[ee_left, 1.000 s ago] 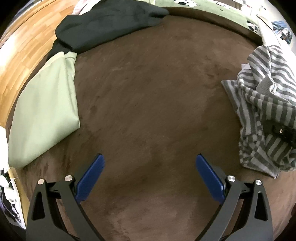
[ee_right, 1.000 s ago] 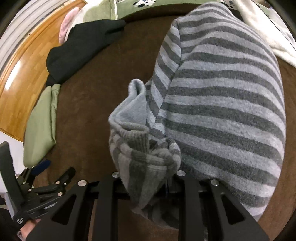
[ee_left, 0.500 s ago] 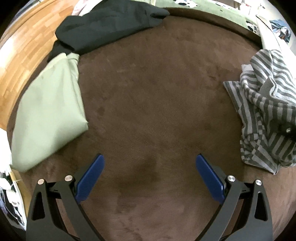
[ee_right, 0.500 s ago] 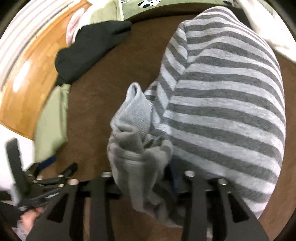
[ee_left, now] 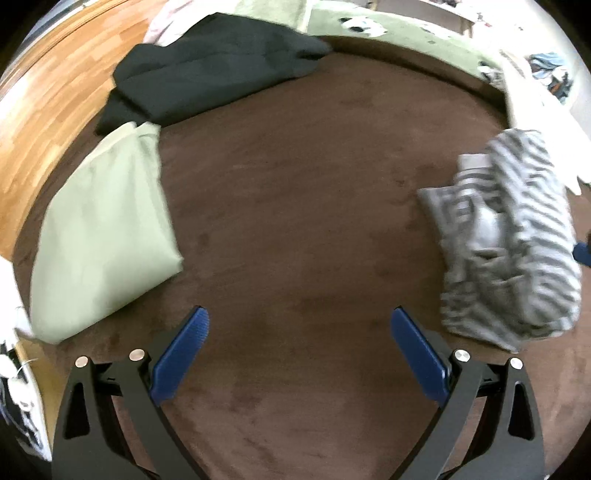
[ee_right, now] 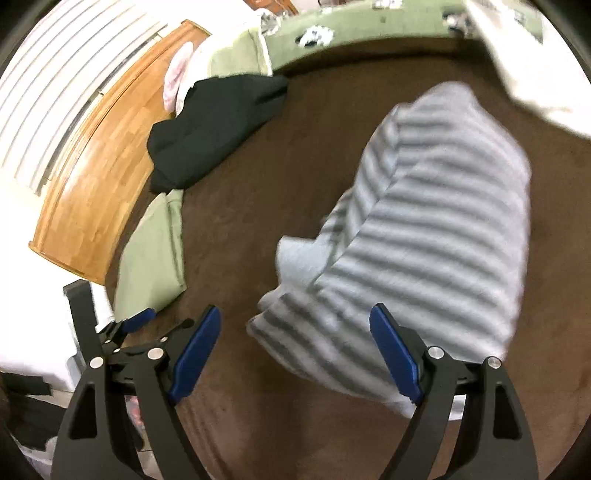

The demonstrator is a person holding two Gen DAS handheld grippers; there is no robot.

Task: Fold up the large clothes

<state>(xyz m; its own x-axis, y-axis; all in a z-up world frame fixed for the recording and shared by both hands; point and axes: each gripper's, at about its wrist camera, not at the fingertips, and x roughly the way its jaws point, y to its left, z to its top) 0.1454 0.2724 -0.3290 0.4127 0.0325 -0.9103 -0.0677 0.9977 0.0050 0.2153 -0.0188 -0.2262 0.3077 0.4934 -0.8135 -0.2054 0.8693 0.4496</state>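
Note:
A grey-and-white striped sweater (ee_right: pixel 424 229) lies bunched on the brown carpet (ee_left: pixel 295 221). It also shows at the right of the left wrist view (ee_left: pixel 517 251), blurred. My right gripper (ee_right: pixel 295 325) is open, its blue pads apart, with the sweater's near edge just ahead of and between them. My left gripper (ee_left: pixel 297 325) is open and empty over bare carpet, left of the sweater. Its tip shows at the lower left of the right wrist view (ee_right: pixel 140 321).
A folded pale green garment (ee_left: pixel 103 236) and a folded black garment (ee_left: pixel 207 66) lie at the carpet's left and far-left edge. Wooden floor (ee_left: pixel 37 110) lies beyond. A green patterned mat (ee_left: pixel 388 33) and white cloth (ee_right: pixel 535 55) border the far side.
My right gripper has opened and let go of the striped sweater, which has dropped onto the carpet. The left gripper stays open and has shifted slightly.

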